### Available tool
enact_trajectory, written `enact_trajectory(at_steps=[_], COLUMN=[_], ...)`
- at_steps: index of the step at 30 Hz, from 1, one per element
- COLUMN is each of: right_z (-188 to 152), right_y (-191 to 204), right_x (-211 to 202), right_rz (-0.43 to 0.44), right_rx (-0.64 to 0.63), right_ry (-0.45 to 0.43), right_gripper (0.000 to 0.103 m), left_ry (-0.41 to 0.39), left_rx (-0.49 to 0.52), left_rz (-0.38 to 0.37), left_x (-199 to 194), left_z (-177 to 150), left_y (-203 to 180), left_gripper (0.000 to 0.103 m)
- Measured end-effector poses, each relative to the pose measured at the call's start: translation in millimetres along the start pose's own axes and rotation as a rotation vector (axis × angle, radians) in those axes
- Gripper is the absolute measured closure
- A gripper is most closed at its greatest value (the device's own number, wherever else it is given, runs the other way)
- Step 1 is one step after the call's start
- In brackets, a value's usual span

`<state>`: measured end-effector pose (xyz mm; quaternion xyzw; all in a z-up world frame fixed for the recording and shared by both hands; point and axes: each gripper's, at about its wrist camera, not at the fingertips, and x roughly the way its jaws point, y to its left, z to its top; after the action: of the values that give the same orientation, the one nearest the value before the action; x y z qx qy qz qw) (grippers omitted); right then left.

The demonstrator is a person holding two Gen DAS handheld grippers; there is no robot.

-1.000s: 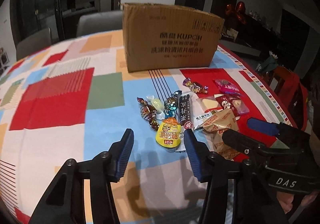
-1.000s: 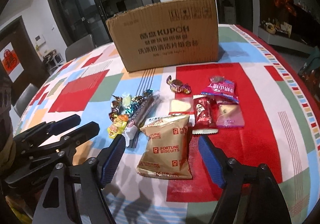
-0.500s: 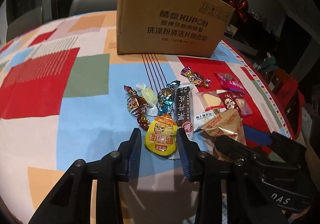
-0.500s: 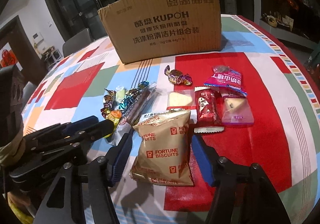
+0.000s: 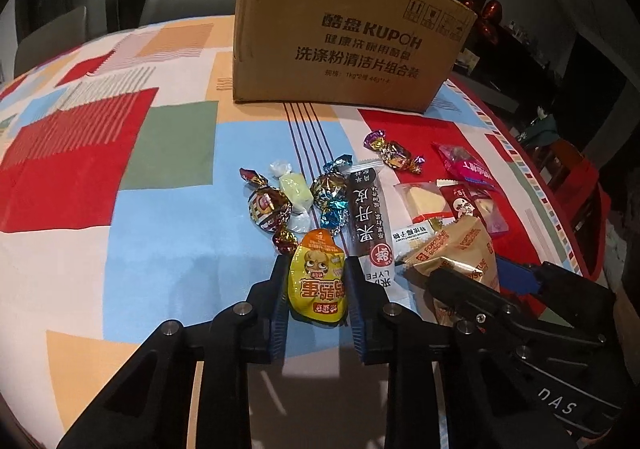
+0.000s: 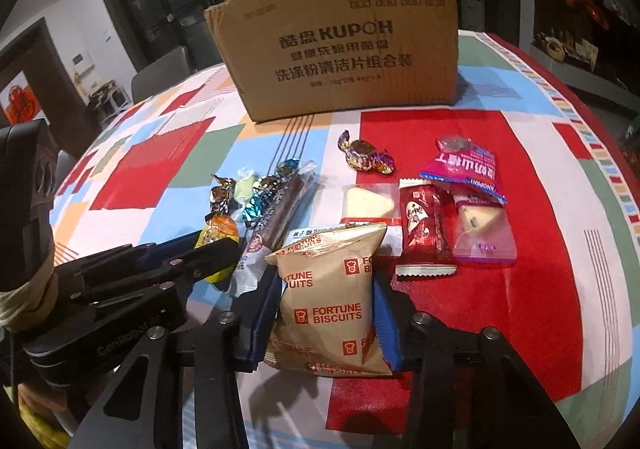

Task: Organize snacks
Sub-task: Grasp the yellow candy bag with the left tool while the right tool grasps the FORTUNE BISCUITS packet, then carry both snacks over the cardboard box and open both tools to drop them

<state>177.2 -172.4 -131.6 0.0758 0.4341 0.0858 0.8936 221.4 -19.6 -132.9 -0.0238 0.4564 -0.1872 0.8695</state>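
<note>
- The yellow snack pouch (image 5: pixel 318 281) lies flat on the counter (image 5: pixel 168 261) at the near edge of the snack cluster, and the left tongs (image 5: pixel 318 289) have just been closing on it; the blue pads (image 5: pixel 280 301) now press its two sides.
- The Fortune Biscuits bag (image 6: pixel 330 301) lies just beside it, and the right tongs (image 6: pixel 326 325) have likewise been closing, their pads touching the bag's long edges.
- Both grips take the nearest items side-on, probably so each lifts clear without dragging its neighbours.
- Beyond them lie foil-wrapped candies (image 5: pixel 268 207), a dark fruit-leather bar (image 5: pixel 368 221), a red packet (image 6: pixel 422 225) and a pink packet (image 6: pixel 466 171), all well apart from the tongs.
- The open-topped cardboard box (image 5: pixel 348 45) stands upright behind the cluster, seemingly the place the snacks are meant for.
</note>
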Motion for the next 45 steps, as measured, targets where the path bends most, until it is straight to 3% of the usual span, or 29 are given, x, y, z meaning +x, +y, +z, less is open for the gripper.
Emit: enact_trajectory(at_steps=[10, 23, 29, 36, 45], right_z=[12.8, 47.3, 77.6, 120.5, 178.2], right_y=[-1.7, -6.9, -15.0, -19.0, -23.3], right_x=[-31.1, -87.2, -106.1, -113.4, -108.1], right_rz=[0.016, 0.042, 0.054, 0.063, 0.08], right_rx=[-0.005, -0.032, -0.03, -0.067, -0.066], right_ry=[-0.072, -0.184, -0.238, -0.234, -0.223], right_gripper=[0.058, 0.058, 0.058, 0.058, 0.058], left_ry=[-0.065, -0.165, -0.219, -0.251, -0.241], left_rx=[0.013, 0.041, 0.077, 0.127, 0.174], left_rz=[0.036, 0.089, 0.106, 0.095, 0.085], left_x=[-41.5, -98.6, -120.0, -136.1, -134.3], left_z=[4.4, 33.5, 61.6, 104.3, 162.8], left_y=[-15.9, -42.5, -54.5, -66.9, -68.6], left_gripper=[0.076, 0.076, 0.076, 0.076, 0.076])
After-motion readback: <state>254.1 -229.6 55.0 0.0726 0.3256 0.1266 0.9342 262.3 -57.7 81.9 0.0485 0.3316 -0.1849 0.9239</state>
